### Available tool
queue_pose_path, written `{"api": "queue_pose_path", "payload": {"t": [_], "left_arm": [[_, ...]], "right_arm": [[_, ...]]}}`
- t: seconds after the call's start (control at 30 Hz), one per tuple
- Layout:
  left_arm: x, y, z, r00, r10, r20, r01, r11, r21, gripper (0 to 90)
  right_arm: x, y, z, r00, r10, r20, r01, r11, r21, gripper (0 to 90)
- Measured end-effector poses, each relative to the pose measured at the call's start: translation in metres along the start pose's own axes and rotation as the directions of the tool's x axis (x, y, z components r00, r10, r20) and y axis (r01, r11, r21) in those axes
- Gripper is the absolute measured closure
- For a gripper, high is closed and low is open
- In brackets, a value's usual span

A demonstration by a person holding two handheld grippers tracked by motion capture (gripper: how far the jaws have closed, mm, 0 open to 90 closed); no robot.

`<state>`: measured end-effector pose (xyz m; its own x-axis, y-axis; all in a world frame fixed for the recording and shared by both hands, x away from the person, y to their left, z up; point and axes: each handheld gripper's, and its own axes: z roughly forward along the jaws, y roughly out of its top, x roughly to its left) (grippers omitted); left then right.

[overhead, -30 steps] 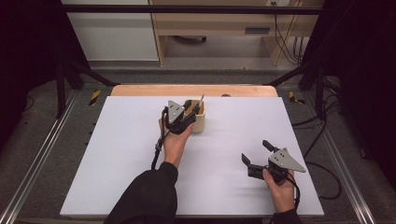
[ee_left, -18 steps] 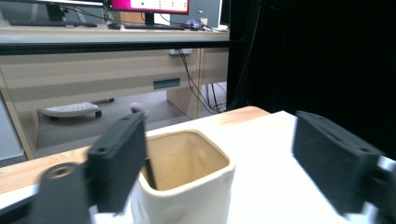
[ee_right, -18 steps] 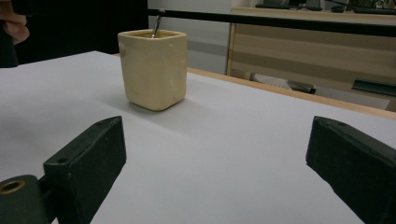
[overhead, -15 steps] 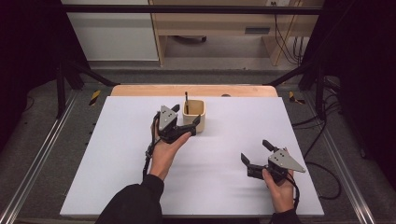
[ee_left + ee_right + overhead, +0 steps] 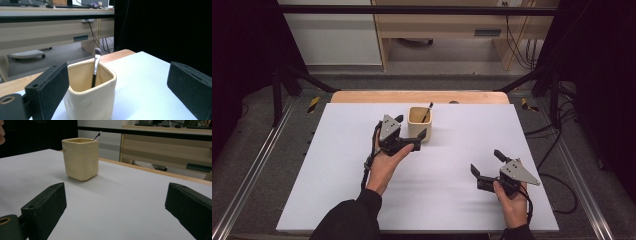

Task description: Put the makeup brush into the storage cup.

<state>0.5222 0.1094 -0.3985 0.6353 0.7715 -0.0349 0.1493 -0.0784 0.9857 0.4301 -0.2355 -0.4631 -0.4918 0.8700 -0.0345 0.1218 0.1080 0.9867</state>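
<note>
A cream square cup [image 5: 419, 122] stands at the back middle of the white table top [image 5: 472, 125], with a thin dark brush [image 5: 427, 112] leaning inside it. My left gripper [image 5: 410, 126] sits just left of and in front of the cup. Its jaws have just been opening and now stand wide, touching nothing. The left gripper view shows the cup [image 5: 90, 100] and brush [image 5: 95, 67] close ahead of the left gripper [image 5: 117, 75]. My right gripper [image 5: 486, 162] rests open near the front right, well away from the cup [image 5: 80, 158], and the right gripper [image 5: 115, 197] holds nothing.
A wooden strip [image 5: 362, 96] borders the table's far edge. Black frame struts [image 5: 287, 80] and cables [image 5: 557, 135] flank the table. A desk with drawers [image 5: 175, 147] stands beyond it.
The left gripper has let go of the brush, which now stands in the cup. It has opened and drawn back to the left of the cup. The right hand has kept still.
</note>
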Motion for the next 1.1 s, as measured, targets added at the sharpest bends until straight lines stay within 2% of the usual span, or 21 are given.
{"api": "queue_pose_path", "payload": {"t": [0.3, 0.63, 0.97, 1.1], "left_arm": [[0.004, -0.003, -0.007, 0.9997, -0.004, 0.024, 0.003, 0.9999, 0.016, 2.8], [0.005, -0.009, -0.016, 0.998, 0.026, 0.057, -0.029, 0.9984, 0.049, 1.9], [0.009, -0.018, -0.027, 0.9961, 0.042, 0.078, -0.046, 0.9977, 0.05, 1.9], [0.012, -0.024, -0.036, 0.9962, 0.03, 0.081, -0.034, 0.9985, 0.043, 1.9]], "right_arm": [[0.0, 0.0, 0.0, 1.0, -0.002, 0.004, 0.002, 1.0, -0.003, 3.5], [0.001, 0.001, 0.0, 0.9999, 0.003, 0.013, -0.003, 1.0, 0.003, 2.6], [0.002, 0.001, 0.001, 0.9998, -0.003, 0.02, 0.003, 1.0, 0.007, 2.5], [0.004, 0.001, 0.003, 0.9996, -0.012, 0.027, 0.012, 0.9998, 0.017, 2.6]]}}
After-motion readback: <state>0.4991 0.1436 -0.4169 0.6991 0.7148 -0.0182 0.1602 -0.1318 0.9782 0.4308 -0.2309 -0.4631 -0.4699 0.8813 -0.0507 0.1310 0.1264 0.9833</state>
